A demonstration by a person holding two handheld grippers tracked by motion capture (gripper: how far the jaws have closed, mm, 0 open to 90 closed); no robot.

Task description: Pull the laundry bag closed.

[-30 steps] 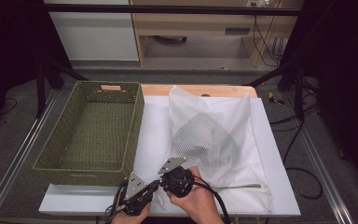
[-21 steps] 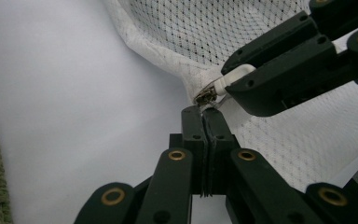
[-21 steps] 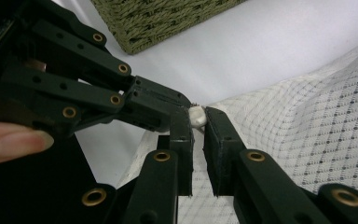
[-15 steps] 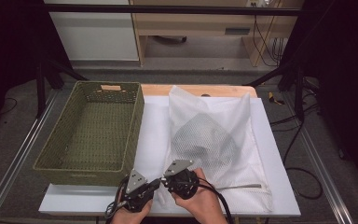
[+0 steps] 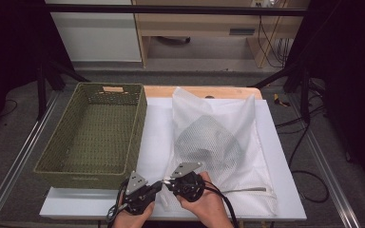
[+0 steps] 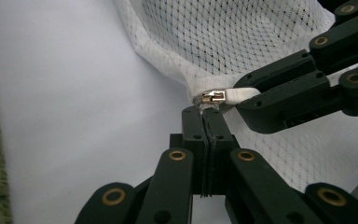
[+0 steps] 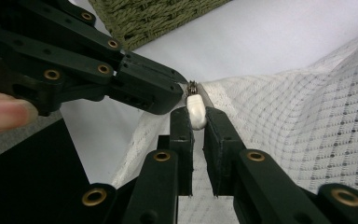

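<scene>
A white mesh laundry bag lies flat on the white table cover, with something grey inside it. Both grippers meet at its near left corner. My left gripper is shut on the bag's corner fabric, right beside the metal zipper slider; in the left gripper view its jaws are pressed together. From the right, my right gripper is shut on the white zipper pull tab, which sits between its jaws. The zipper line runs along the bag's near edge.
A deep green woven basket with nothing in it stands at the left of the table, close to the left gripper. The white cover shows bare between basket and bag. The table's near edge lies just under the hands.
My right gripper has edged a little to the right with the pull tab. The left gripper has stayed in place on the corner.
</scene>
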